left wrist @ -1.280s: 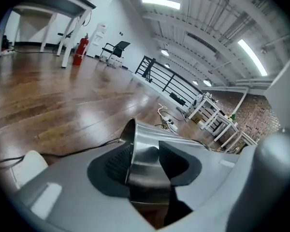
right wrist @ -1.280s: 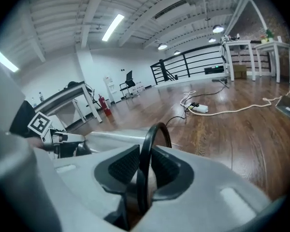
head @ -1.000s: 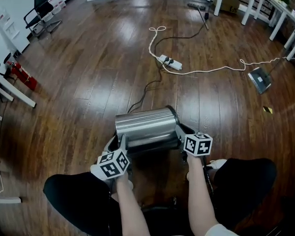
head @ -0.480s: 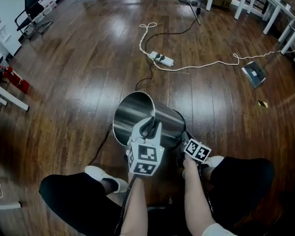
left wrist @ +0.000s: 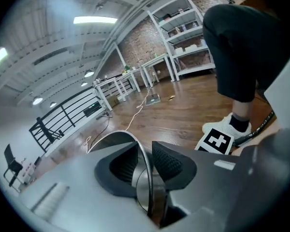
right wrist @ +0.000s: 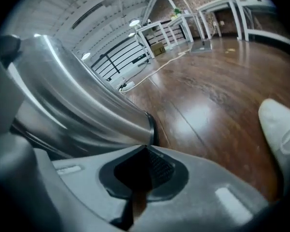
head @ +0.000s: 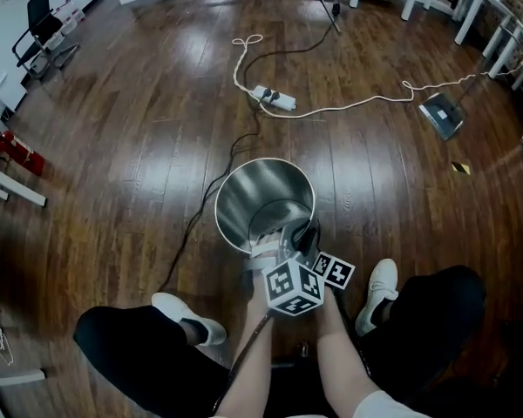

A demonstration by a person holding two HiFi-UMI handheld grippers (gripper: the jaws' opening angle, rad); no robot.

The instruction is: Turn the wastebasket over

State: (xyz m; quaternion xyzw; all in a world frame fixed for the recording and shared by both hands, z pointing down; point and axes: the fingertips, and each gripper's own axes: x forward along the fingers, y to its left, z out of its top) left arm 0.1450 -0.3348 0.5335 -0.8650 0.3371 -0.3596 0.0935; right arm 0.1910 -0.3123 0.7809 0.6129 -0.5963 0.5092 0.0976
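Note:
The steel wastebasket stands on the wooden floor between the person's feet, its open mouth facing up. My left gripper is at the near rim, shut on it. In the left gripper view the thin metal rim runs between the two black pads of the left gripper. My right gripper is close beside it at the basket's near right. In the right gripper view its jaws have just come together with nothing between them. The basket's shiny wall lies just beyond them.
A white power strip with a white cord lies farther out. A black cable runs past the basket's left side. The person's white shoes flank the basket. A red extinguisher and white table legs stand at the edges.
The wastebasket went from lying on its side to mouth up. My left gripper swung from the basket's left end to the near rim. The right gripper sank and left the basket.

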